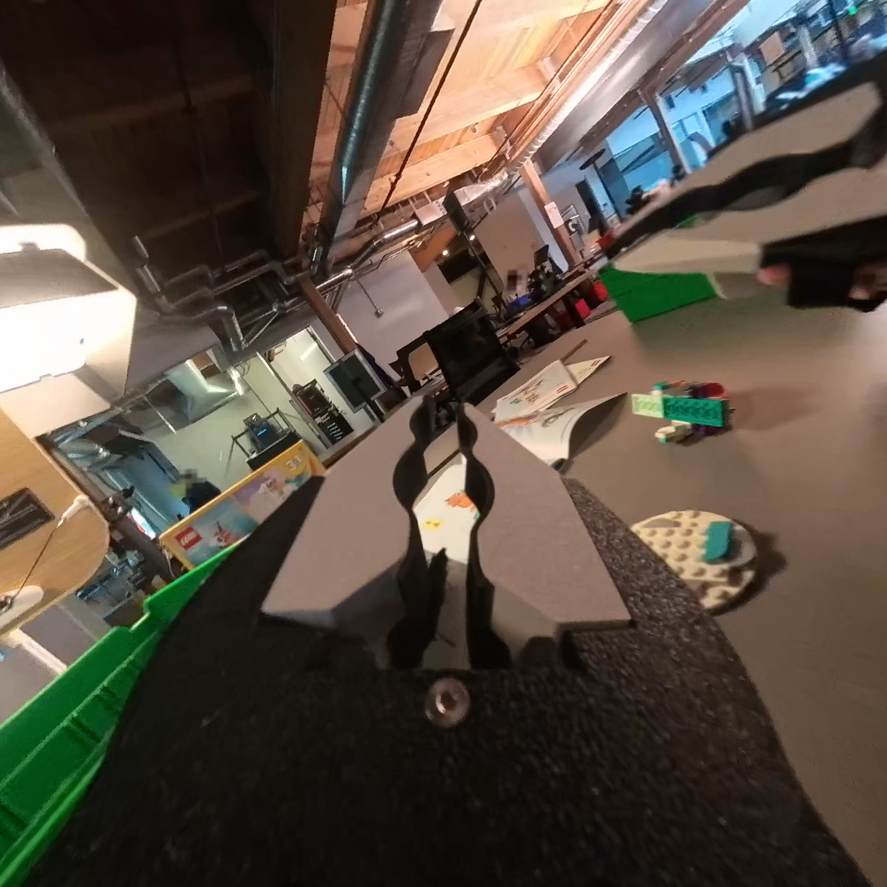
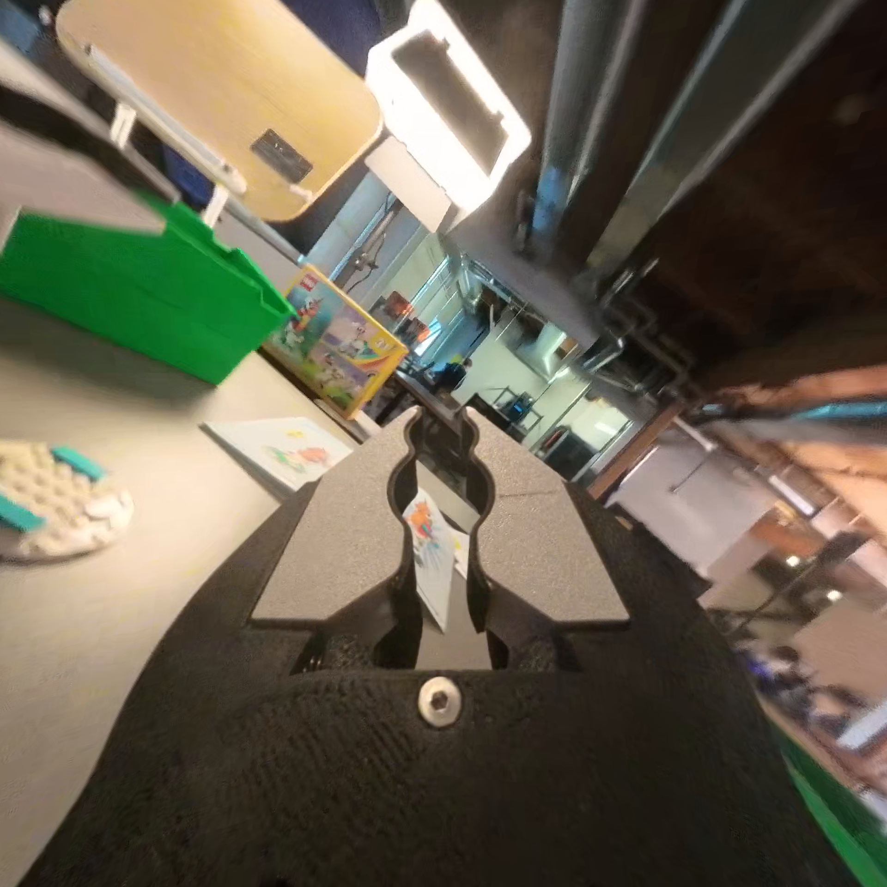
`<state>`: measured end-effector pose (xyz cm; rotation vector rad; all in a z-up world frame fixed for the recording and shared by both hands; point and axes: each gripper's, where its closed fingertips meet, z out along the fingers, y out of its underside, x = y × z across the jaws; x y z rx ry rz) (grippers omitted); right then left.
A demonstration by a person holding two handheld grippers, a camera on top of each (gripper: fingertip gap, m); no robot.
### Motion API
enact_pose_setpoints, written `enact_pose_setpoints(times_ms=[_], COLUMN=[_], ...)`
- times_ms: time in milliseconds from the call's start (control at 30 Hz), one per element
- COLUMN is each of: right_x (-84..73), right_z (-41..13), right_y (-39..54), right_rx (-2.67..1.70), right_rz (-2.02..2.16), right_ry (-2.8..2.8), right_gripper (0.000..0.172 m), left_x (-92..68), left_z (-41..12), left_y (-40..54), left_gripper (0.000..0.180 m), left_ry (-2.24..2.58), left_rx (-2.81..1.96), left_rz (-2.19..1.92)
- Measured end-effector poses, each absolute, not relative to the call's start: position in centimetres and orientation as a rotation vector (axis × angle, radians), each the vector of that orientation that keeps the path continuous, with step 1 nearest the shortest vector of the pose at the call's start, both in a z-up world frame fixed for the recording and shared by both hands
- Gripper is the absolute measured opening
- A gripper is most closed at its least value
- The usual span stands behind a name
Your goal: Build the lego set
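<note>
Near the left side of the table [image 1: 792, 480] I see a green bin [image 1: 72, 720], its inside hidden from me, and beyond it a yellow toy box [image 1: 240, 509], apparently shut. My left gripper [image 1: 444, 408] hangs over a booklet [image 1: 446, 523], jaws slightly parted on nothing. The right gripper [image 2: 441, 413] is likewise bare, jaws a little apart. Both views are blurred and tilted, so I judge a careless swing could knock the small brick build [image 1: 691, 413] or the round studded plate [image 1: 691, 561]

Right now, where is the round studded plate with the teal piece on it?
The round studded plate lies flat on the grey table, just right of the left gripper in the left wrist view. In the right wrist view it sits at far left, below the green bin.
</note>
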<state>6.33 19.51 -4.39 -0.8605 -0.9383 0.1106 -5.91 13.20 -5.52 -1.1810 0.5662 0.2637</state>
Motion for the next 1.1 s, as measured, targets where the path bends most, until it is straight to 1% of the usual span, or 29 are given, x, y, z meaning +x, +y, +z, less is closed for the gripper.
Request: enact_pose_setpoints(times_ms=[67, 167, 333, 467, 700, 800, 933, 1000, 1100], right_x=[6.2, 6.5, 5.9, 5.6, 9.7, 12.3, 11.9, 9.9, 5.2], right_z=[-5.7, -6.4, -6.6, -6.7, -6.1, -5.5, -4.4, -4.2, -5.3], right_y=[20.2, 22.2, 25.1, 27.1, 32.2, 33.8, 32.8, 31.6, 28.4], right_rx=[-0.855, -0.891, -0.900, -0.909, -1.073, -1.144, -1.096, -1.039, -0.943], right_rz=[0.072, 0.065, 0.021, -0.065, -0.247, -0.244, -0.088, -0.069, -0.032], right_ry=[-1.007, -1.013, -1.023, -1.011, -0.802, -0.650, -0.632, -0.730, -0.989], right_gripper=[0.011, 0.005, 0.000, 0.000, 0.000, 0.000, 0.000, 0.000, 0.000], left_x=[-6.8, -6.8, -5.7, -5.9, -5.7, -5.5, -5.2, -5.2, -5.2], left_z=[-5.6, -6.2, -7.3, -7.7, -7.1, -7.0, -6.9, -6.9, -6.9], left_y=[13.9, 14.9, 17.5, 19.2, 18.8, 18.6, 18.3, 18.1, 17.8], left_gripper=[0.000, 0.000, 0.000, 0.000, 0.000, 0.000, 0.000, 0.000, 0.000], left_ry=[0.535, 0.575, 0.712, 0.723, 0.704, 0.705, 0.699, 0.699, 0.691], left_rx=[-1.201, -1.215, -1.214, -1.231, -1.199, -1.194, -1.192, -1.192, -1.196], left_rz=[0.256, 0.277, 0.360, 0.363, 0.283, 0.276, 0.239, 0.222, 0.190])
